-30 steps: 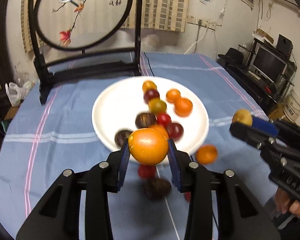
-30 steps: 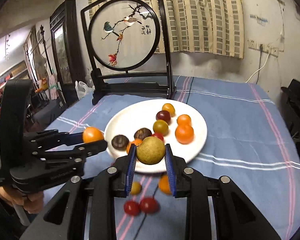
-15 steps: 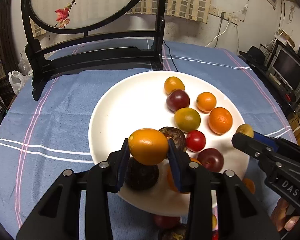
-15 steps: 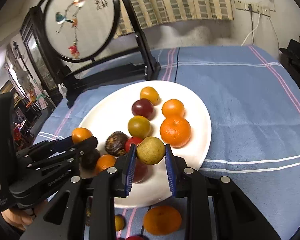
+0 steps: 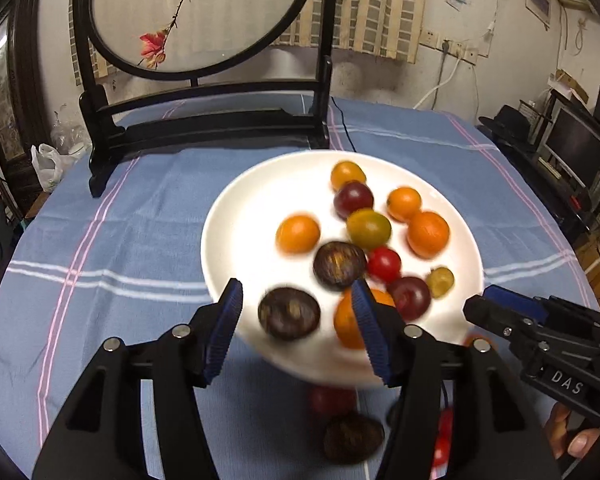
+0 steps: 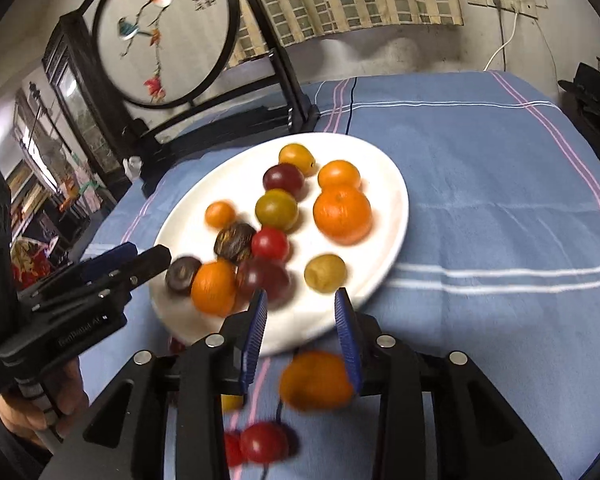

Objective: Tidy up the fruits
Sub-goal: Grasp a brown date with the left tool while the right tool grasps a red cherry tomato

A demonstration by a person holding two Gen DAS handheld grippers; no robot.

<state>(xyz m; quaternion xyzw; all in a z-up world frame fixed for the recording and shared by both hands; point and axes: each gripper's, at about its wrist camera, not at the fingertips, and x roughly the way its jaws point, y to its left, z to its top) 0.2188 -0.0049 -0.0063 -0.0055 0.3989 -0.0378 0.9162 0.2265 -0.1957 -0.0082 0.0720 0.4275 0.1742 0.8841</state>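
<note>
A white plate (image 5: 228, 216) (image 6: 396, 216) on the blue cloth holds several fruits. My left gripper (image 5: 296, 304) (image 6: 148, 258) hovers over the plate's near rim. Its jaws are opening and grip nothing. An orange (image 5: 298, 234) (image 6: 220, 214) lies loose on the plate beyond its tips, and a dark passion fruit (image 5: 289, 313) rests on the plate below them. My right gripper (image 6: 300, 304) (image 5: 496, 304) is at the plate's right near rim. Its jaws are also opening and hold nothing. A yellow-green fruit (image 6: 325, 273) (image 5: 440, 282) sits on the plate just past its pads.
On the cloth in front of the plate lie an orange (image 6: 316, 380), red tomatoes (image 6: 262, 442), a small yellow fruit (image 6: 232, 402) and a dark passion fruit (image 5: 352, 436). A black-framed embroidered screen (image 5: 204, 120) stands behind the plate. A person's hand (image 6: 40, 412) holds the left gripper.
Both grippers came down over the plate. The left let go of the orange and the right let go of the yellow-green fruit; both fruits now lie on the plate.
</note>
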